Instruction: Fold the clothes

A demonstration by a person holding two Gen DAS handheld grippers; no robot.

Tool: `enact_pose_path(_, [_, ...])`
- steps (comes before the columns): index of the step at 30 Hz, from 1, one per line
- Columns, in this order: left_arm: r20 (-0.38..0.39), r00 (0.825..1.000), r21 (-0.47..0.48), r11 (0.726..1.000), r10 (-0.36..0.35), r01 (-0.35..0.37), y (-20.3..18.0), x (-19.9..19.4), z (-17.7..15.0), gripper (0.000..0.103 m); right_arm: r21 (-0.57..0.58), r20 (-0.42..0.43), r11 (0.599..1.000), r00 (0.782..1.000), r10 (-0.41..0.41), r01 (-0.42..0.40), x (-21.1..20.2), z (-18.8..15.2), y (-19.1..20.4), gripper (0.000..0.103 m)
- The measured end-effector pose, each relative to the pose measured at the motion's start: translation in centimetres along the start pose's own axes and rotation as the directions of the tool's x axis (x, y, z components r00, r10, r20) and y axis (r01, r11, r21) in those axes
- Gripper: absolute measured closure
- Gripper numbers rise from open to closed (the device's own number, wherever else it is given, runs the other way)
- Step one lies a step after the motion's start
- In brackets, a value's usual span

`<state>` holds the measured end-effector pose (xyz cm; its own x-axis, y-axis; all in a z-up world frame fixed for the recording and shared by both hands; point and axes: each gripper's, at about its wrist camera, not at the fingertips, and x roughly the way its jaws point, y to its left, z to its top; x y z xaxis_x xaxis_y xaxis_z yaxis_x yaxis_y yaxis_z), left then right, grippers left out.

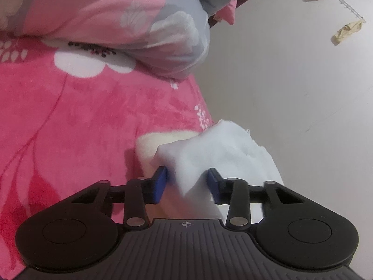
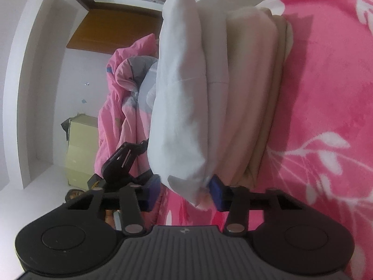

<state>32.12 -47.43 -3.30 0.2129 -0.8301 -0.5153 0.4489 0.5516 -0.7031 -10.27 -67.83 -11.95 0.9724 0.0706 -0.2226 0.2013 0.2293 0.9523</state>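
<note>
A white garment lies bunched at the bed's edge, with one corner hanging between the blue pads of my left gripper. The jaws stand apart, with a gap beside the left pad. In the right wrist view the same white garment puffs up over a stack of folded cream clothes. Its lower corner sits between the spread fingers of my right gripper and touches only the right pad. The left gripper shows beyond it.
A pink floral blanket covers the bed. A pink and grey quilt is heaped at the back. A white wall runs along the bed. A brown door and a pale box stand further off.
</note>
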Motion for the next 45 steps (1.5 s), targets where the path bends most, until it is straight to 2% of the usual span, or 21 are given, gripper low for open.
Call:
enact_pose_path(2, [0.01, 1.0, 0.013, 1.0, 0.002, -0.002, -0.2, -0.1, 0.0, 0.076, -0.002, 0.009, 1.0, 1.0, -0.005, 0.005, -0.1, -0.2, 0.0, 0.067])
enact_pose_path(6, [0.043, 0.999, 0.048, 0.999, 0.006, -0.008, -1.1, -0.2, 0.1, 0.092, -0.012, 0.023, 1.0, 1.0, -0.008, 0.008, 0.0, -0.3, 0.1, 0.084])
enact_pose_path(9, [0.069, 0.998, 0.075, 0.997, 0.008, -0.013, -1.8, -0.3, 0.2, 0.095, -0.05, 0.037, 0.999, 0.999, 0.002, 0.0, 0.0, -0.4, 1.2, 0.092])
enact_pose_path(17, [0.103, 0.995, 0.087, 0.996, 0.004, -0.013, -1.9, -0.1, 1.0, 0.095, -0.118, 0.026, 0.992, 0.999, 0.037, -0.034, 1.3, -0.5, 4.0, 0.094])
enact_pose_path(22, [0.075, 0.997, 0.058, 0.998, 0.027, -0.032, -0.2, 0.7, 0.6, 0.094, -0.107, -0.002, 0.994, 1.0, 0.015, -0.015, 2.3, -1.2, 2.9, 0.094])
enact_pose_path(24, [0.064, 0.998, 0.047, 0.999, 0.025, -0.028, 0.3, 1.0, 0.5, 0.09, -0.098, -0.01, 0.995, 1.0, 0.003, -0.004, 2.5, -1.3, 2.1, 0.094])
enact_pose_path(26, [0.064, 0.998, 0.046, 0.999, 0.024, -0.027, 0.4, 0.8, 0.4, 0.08, -0.092, -0.022, 0.996, 1.0, -0.008, 0.006, 2.7, -1.1, 1.8, 0.093])
enact_pose_path(28, [0.069, 0.997, 0.048, 0.998, 0.044, -0.047, 0.3, 0.3, 0.4, 0.059, -0.097, -0.027, 0.995, 0.999, -0.017, 0.015, 2.5, -1.0, 1.9, 0.087])
enact_pose_path(29, [0.077, 0.996, 0.048, 0.997, 0.054, -0.058, 0.2, 0.0, 0.5, 0.056, -0.114, -0.023, 0.993, 0.999, -0.031, 0.028, 2.2, -0.9, 2.3, 0.085])
enact_pose_path(31, [0.113, 0.991, 0.053, 0.996, 0.07, -0.077, -0.1, -1.0, 0.6, 0.047, -0.163, 0.007, 0.984, 0.997, -0.072, 0.072, 1.4, -1.1, 3.2, 0.069])
enact_pose_path(33, [0.176, 0.981, 0.075, 0.993, 0.08, -0.095, -0.7, -2.4, 0.5, 0.042, -0.22, 0.048, 0.968, 0.993, -0.11, 0.118, 0.2, -1.5, 4.2, 0.068])
enact_pose_path(35, [0.231, 0.97, 0.14, 0.984, 0.073, -0.107, -1.9, -3.4, 0.3, 0.04, -0.294, 0.111, 0.942, 0.985, -0.133, 0.16, -1.6, -2.0, 5.6, 0.068])
enact_pose_path(37, [0.236, 0.97, 0.212, 0.971, 0.062, -0.113, -3.3, -3.5, 0.0, 0.04, -0.396, 0.205, 0.89, 0.966, -0.156, 0.228, -2.9, -2.2, 7.8, 0.068])
enact_pose_path(39, [0.194, 0.98, 0.281, 0.954, 0.053, -0.107, -4.7, -2.8, -0.8, 0.04, -0.497, 0.286, 0.818, 0.944, -0.161, 0.29, -3.2, -2.3, 10.1, 0.069])
enact_pose_path(42, [0.128, 0.99, 0.355, 0.929, 0.059, -0.101, -6.1, -1.0, -2.2, 0.038, -0.624, 0.379, 0.689, 0.914, -0.146, 0.369, -2.4, -2.0, 12.1, 0.071])
enact_pose_path(44, [0.111, 0.99, 0.361, 0.925, 0.085, -0.12, -6.1, 0.3, -2.9, 0.037, -0.66, 0.44, 0.61, 0.884, -0.159, 0.439, -1.5, -1.1, 11.9, 0.073])
enact_pose_path(45, [0.111, 0.989, 0.361, 0.923, 0.1, -0.133, -5.8, 0.9, -3.1, 0.036, -0.66, 0.46, 0.591, 0.872, -0.169, 0.463, -0.8, -0.3, 11.4, 0.076])
